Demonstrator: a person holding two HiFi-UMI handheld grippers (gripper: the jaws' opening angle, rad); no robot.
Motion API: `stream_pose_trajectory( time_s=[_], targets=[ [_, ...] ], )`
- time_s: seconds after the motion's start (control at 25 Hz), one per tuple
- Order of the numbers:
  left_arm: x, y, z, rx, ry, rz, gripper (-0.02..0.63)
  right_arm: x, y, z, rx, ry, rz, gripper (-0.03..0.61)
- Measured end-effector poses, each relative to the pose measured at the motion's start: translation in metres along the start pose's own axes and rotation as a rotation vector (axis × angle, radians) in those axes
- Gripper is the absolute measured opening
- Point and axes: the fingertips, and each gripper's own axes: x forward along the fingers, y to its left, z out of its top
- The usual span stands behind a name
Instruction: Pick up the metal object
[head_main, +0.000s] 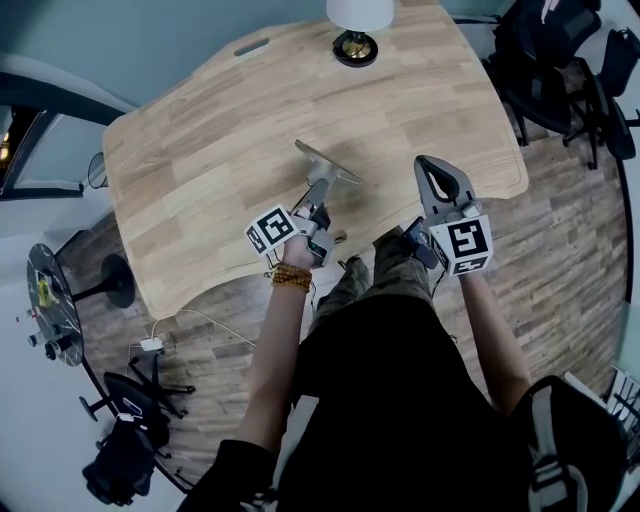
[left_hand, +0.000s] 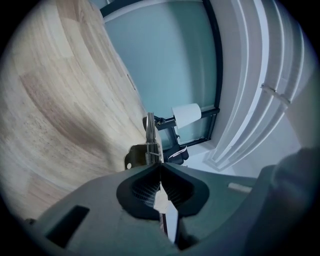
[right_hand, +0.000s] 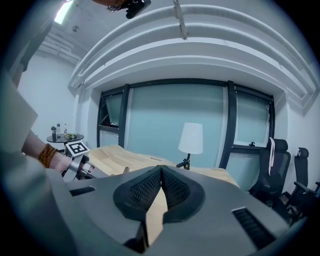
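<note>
Your left claw (left_hand: 159, 169): rolled, above table (head_main: 200, 150), grasping the one metal object (left_hand: 150, 136)
Your right claw (right_hand: 161, 172): near level, clenched empty

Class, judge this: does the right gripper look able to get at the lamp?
Probably yes: only bare table lies between the right gripper and the lamp, though it stands at the far edge and the jaws are shut.
</note>
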Motion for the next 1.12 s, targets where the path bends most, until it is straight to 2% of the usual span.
stream_pose_trajectory(
  time_s=[0.44,0.76,1.12],
  targets=[
    [-0.012,-0.024,0.007,0.000,-0.043,-0.072,0.021,0.001,0.013,0.001,-0.030,-0.012,0.054,0.005],
    [-0.018,-0.058,0.012,0.007,-0.070,-0.163,0.022,0.004,0.019,0.006,-0.012,-0.026,0.071,0.005],
    [-0.019,-0.092,0.016,0.030,-0.109,-0.222,0.021,0.011,0.020,0.022,0.007,-0.062,0.085,0.005]
  ],
)
